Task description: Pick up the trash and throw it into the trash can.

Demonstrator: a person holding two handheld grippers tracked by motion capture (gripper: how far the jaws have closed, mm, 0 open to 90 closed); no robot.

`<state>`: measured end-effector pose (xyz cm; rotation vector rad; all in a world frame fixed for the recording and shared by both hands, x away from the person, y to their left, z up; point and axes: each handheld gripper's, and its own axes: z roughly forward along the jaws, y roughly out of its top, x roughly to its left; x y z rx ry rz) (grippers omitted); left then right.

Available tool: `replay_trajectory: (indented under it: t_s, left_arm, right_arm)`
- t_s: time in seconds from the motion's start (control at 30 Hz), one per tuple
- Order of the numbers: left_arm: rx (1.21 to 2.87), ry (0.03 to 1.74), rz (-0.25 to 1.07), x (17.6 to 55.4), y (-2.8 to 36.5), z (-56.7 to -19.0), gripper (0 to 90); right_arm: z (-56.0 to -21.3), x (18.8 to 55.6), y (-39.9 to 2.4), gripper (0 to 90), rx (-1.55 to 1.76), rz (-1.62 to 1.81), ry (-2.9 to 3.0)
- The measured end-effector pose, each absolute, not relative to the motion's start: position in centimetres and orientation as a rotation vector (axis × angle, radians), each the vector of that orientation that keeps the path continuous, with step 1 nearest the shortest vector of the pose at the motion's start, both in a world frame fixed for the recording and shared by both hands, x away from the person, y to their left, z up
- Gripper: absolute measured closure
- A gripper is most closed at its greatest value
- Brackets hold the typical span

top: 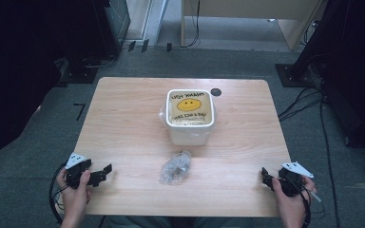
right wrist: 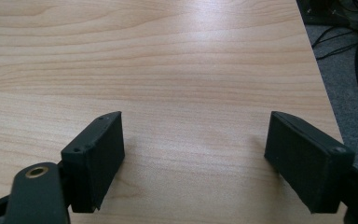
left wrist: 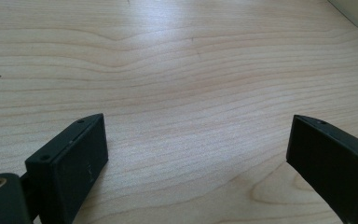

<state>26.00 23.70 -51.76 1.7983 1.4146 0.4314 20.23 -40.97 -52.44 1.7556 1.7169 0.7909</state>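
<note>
Crumpled clear plastic bag [top: 175,167] lies on the desk [top: 123,123] near the middle of the front edge, loose, nothing touching it. Just behind it, toward the desk centre, stands a white tub [top: 190,116] with a yellow smiley-face bag inside; a gap of bare wood separates the two. Small dark round disc [top: 216,92] sits beside the tub's far right corner. My read: the bag is placed centrally so either hand can reach it, with the tub right behind as the likely drop point, judging from the layout alone. Left gripper [top: 101,174] rests at the front left corner, fingers spread wide and pointing inward along the front edge toward the bag, nothing between them; in the left gripper view, bare wood shows between the fingers [left wrist: 70,163]. Right gripper [top: 266,178] sits at the front right corner, fingers [right wrist: 95,156] also wide and empty, with the desk's right edge just beside them. The bag lies between the two grippers, well apart from both. Both look parked at a ready position, no contact yet.
</note>
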Motion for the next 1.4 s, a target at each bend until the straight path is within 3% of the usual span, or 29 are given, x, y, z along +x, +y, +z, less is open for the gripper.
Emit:
replay_trajectory:
  t_s: [0.3,0.63,1.4]
  left_arm:
    - [1.836,1.416,0.471,26.0,23.2,-51.8,5.1]
    - [1.969,1.416,0.601,26.0,21.6,-51.9,5.1]
    - [1.968,1.418,0.599,26.1,21.6,-51.9,4.7]
  right_arm:
    - [-52.5,20.3,-40.7,11.0,1.764,0.778,1.730]
    - [-52.1,20.2,-39.6,12.4,1.716,0.797,1.730]
    - [-48.7,20.9,-34.0,12.5,1.618,0.935,1.757]
